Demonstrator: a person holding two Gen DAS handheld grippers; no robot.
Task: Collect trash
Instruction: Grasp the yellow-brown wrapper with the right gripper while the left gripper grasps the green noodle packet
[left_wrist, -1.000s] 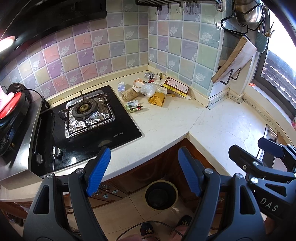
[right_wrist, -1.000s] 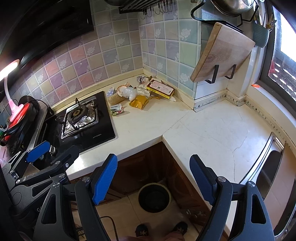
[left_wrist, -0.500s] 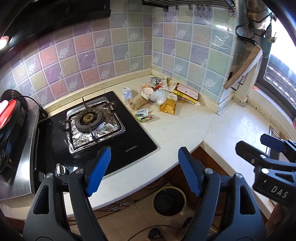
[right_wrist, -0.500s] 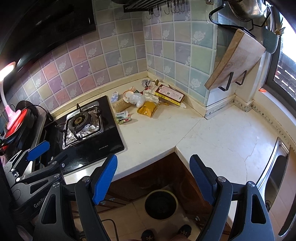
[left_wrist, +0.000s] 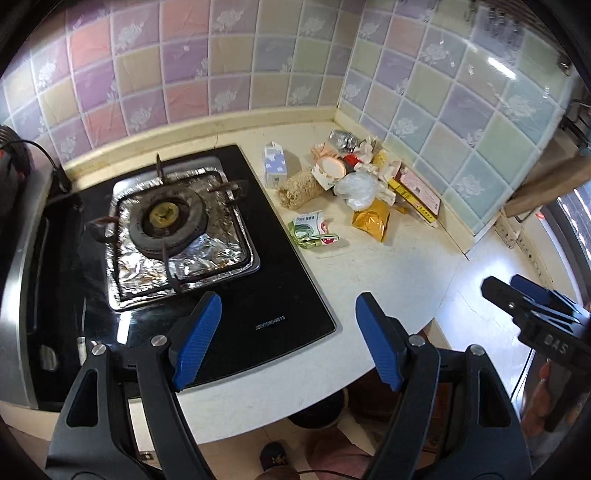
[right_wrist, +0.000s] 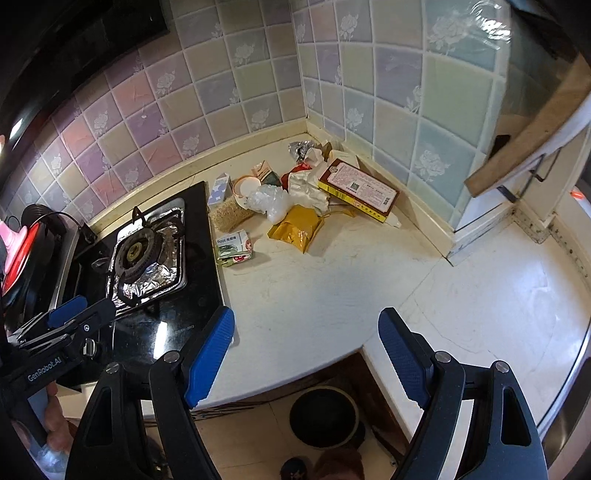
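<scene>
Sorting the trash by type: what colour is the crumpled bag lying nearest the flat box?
Mustard yellow bag, clearest in the right wrist view.

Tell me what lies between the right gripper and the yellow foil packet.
Only bare pale countertop lies between the open right gripper and the yellow foil packet; nothing stands in that stretch. The right wrist view shows it.

Pastel floral wall tiles (left_wrist: 229, 74) back a pale corner counter (right_wrist: 314, 295).
</scene>
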